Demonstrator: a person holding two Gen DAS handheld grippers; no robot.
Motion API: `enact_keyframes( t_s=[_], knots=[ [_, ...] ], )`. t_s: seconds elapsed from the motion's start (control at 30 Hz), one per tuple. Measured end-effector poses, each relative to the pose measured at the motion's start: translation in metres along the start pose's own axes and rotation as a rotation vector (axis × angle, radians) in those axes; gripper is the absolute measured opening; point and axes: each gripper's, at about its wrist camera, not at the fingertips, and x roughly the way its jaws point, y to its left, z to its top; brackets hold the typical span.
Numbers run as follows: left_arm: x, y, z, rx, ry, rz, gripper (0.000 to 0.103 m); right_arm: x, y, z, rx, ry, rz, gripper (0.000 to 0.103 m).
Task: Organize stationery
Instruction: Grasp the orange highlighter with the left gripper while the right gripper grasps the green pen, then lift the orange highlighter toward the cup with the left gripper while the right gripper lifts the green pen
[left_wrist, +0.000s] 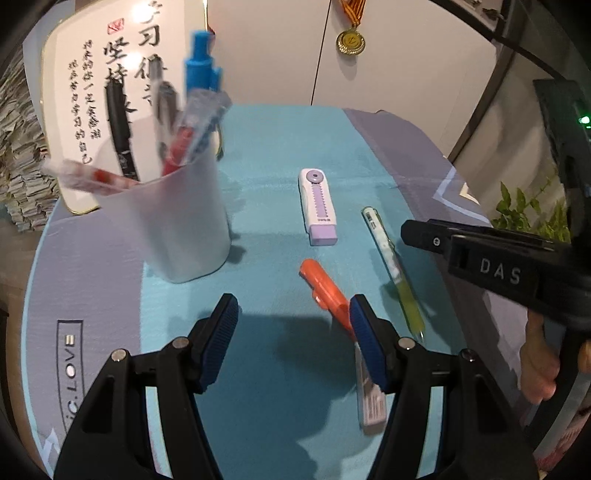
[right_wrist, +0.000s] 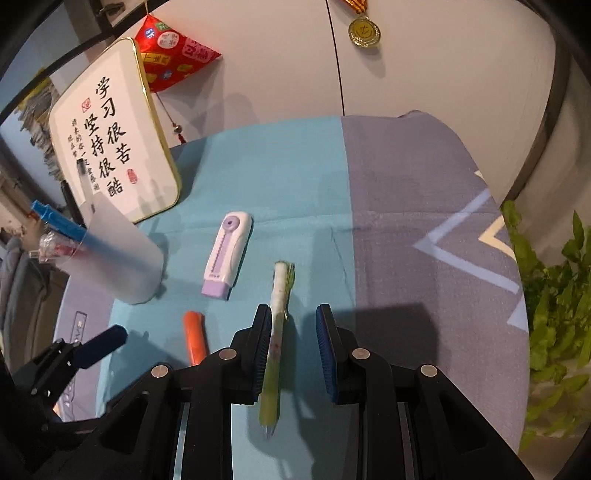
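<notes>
On the mat lie 1 eraser (left_wrist: 317, 206), 1 orange marker (left_wrist: 325, 291) and 1 green pen (right_wrist: 277, 339); 2 grippers, left (left_wrist: 293, 328) and right (right_wrist: 293, 347), gape empty.

White wall behind a cloth-covered surface (right_wrist: 406, 206).
A medal (right_wrist: 364, 32) hangs on it; plant (right_wrist: 554, 295) at right.

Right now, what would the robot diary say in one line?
left tool: open, by orange marker | right tool: open around green pen | eraser: on cloth | cup: holds pens

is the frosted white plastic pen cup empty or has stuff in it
Not empty: the frosted white plastic pen cup holds several pens, including a blue one sticking out above its rim.
</notes>
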Motion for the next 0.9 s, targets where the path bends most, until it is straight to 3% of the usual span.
enact_keyframes(
  t_s=[0.33, 0.4, 0.47, 0.53, 0.7, 0.9],
  knots=[
    [0.029, -0.009, 0.009, -0.012, 0.049, 0.015, 0.056, 0.010, -0.007, 0.010, 0.035, -0.010, 0.002, 0.026],
    [0.031, -0.012, 0.012, 0.004, 0.038, 0.031, 0.048, 0.010, -0.007, 0.010, 0.027, -0.017, -0.009, 0.026],
    [0.032, -0.014, 0.014, 0.019, 0.029, 0.045, 0.024, 0.011, -0.006, 0.010, 0.024, -0.017, -0.007, 0.026],
    [0.033, -0.014, 0.015, 0.030, 0.033, 0.043, 0.014, 0.014, -0.004, 0.010, 0.024, -0.006, 0.010, 0.026],
    [0.021, -0.004, 0.003, 0.041, 0.038, -0.005, 0.013, 0.025, 0.000, 0.015, 0.025, 0.024, -0.003, 0.026],
    [-0.018, 0.009, -0.011, 0.067, -0.035, -0.023, 0.013, 0.038, 0.009, 0.022, -0.001, 0.052, -0.046, 0.026]
  ],
)
